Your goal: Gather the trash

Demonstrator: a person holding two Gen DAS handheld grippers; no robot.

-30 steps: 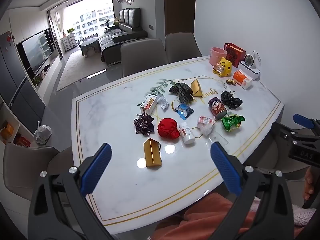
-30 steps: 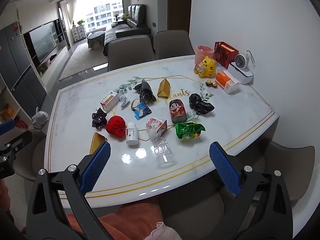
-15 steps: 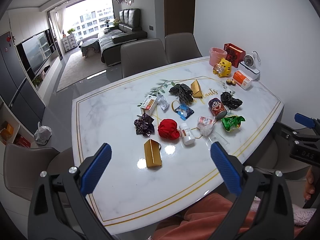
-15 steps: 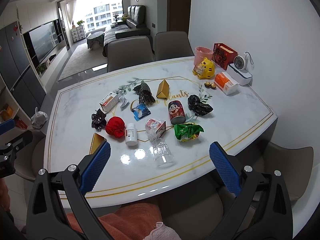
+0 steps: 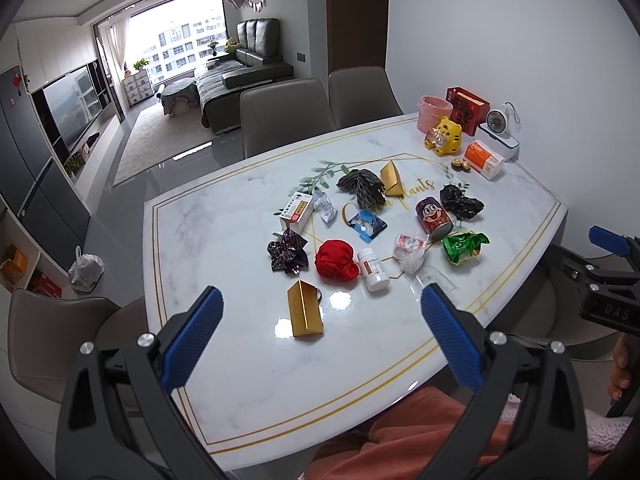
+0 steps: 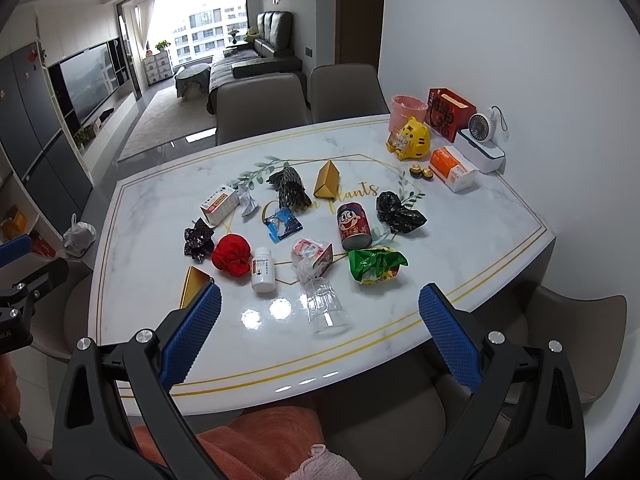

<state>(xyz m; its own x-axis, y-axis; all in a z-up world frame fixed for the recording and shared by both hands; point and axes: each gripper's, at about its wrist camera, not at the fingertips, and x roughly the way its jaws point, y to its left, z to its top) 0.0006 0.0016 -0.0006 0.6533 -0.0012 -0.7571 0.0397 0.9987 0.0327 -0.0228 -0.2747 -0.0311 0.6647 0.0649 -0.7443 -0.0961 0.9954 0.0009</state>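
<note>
Trash lies spread over the middle of a white marble table (image 5: 224, 248): a red crumpled ball (image 5: 335, 261), a white pill bottle (image 5: 373, 270), a gold box (image 5: 305, 313), a red can (image 5: 433, 217), a green wrapper (image 5: 464, 246) and a black bag (image 5: 460, 202). A clear plastic cup (image 6: 326, 307) lies on its side near the front edge. A pink bin (image 6: 408, 110) stands at the far right corner. My left gripper (image 5: 320, 336) hovers open above the near edge. My right gripper (image 6: 318, 334) is open too, above the cup's side of the table.
A yellow tiger figure (image 6: 414, 142), a red gift box (image 6: 450, 114), a small fan (image 6: 482, 128) and an orange tissue pack (image 6: 454, 168) stand at the far right. Grey chairs (image 5: 286, 116) ring the table. A person's orange-clad lap (image 5: 420, 432) is below the edge.
Both grippers have drifted back and up slightly, so the table items sit a little higher in the views. Nothing has been touched.
</note>
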